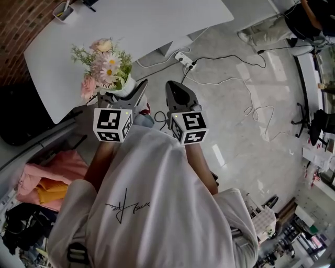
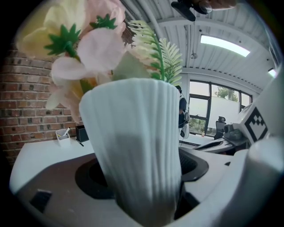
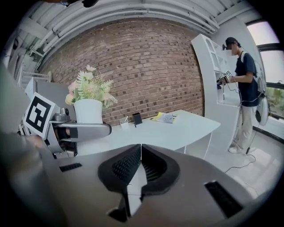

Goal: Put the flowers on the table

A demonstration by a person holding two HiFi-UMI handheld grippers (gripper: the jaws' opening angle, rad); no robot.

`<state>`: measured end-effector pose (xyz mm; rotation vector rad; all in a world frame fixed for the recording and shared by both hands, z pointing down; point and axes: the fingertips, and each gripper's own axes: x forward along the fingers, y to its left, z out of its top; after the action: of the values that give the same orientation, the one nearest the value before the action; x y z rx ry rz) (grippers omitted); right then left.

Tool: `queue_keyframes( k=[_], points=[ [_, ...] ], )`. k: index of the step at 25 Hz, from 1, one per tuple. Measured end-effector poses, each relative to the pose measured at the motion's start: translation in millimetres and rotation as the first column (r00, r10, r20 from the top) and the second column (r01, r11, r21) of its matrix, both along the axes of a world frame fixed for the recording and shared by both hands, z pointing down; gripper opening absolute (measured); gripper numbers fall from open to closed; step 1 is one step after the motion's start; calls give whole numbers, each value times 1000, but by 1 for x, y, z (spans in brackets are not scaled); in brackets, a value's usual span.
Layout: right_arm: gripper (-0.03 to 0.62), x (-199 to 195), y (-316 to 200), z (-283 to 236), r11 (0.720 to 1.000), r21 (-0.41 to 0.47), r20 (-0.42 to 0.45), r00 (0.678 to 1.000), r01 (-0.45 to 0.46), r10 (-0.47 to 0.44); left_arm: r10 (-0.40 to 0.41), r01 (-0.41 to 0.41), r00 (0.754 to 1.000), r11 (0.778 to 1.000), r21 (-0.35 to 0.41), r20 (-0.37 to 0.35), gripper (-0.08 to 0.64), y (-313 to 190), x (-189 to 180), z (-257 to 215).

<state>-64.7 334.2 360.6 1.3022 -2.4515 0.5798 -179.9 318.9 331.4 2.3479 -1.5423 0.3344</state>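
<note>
A white ribbed vase (image 1: pixel 127 84) holds a bunch of pink, cream and white flowers (image 1: pixel 104 64). My left gripper (image 1: pixel 123 92) is shut on the vase, off the table, at the near edge of the white table (image 1: pixel 141 23). In the left gripper view the vase (image 2: pixel 133 146) fills the space between the jaws of the left gripper (image 2: pixel 142 175), and the flowers (image 2: pixel 93 44) rise above it. My right gripper (image 1: pixel 179 95) hovers just right of the vase, shut with nothing in it. From the right gripper (image 3: pixel 141 153) I see the vase (image 3: pixel 88 111) to the left and the table (image 3: pixel 173 128) ahead.
A small white pen pot (image 1: pixel 64 10) stands at the table's far corner. A power strip (image 1: pixel 184 58) and loose cables (image 1: pixel 251 99) lie on the floor to the right. Pink cloth and clutter (image 1: pixel 55 175) sit low left. A person (image 3: pixel 244 88) stands by a white shelf.
</note>
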Motion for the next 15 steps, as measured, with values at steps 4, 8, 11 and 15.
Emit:
queue_keyframes(
  k=[4,8,11,15],
  points=[
    [26,-28,-5,5,999,-11,-7,999,37,-37,7,-7,1000,1000,8,-14,405,-8,-15,-3],
    [26,-37,-7,13,999,-19,-7,999,50,-50,13,-12,1000,1000,29,-17,405,-9,-17,-3],
    [26,-34,-10,9,999,-10,-12,999,37,-37,18,-17,1000,999,37,-21,405,-10,-16,-5],
    [26,-37,-17,-1,1000,4,8,1000,19,-19,17,-15,1000,999,46,-25,405,-14,-16,-9]
  ],
)
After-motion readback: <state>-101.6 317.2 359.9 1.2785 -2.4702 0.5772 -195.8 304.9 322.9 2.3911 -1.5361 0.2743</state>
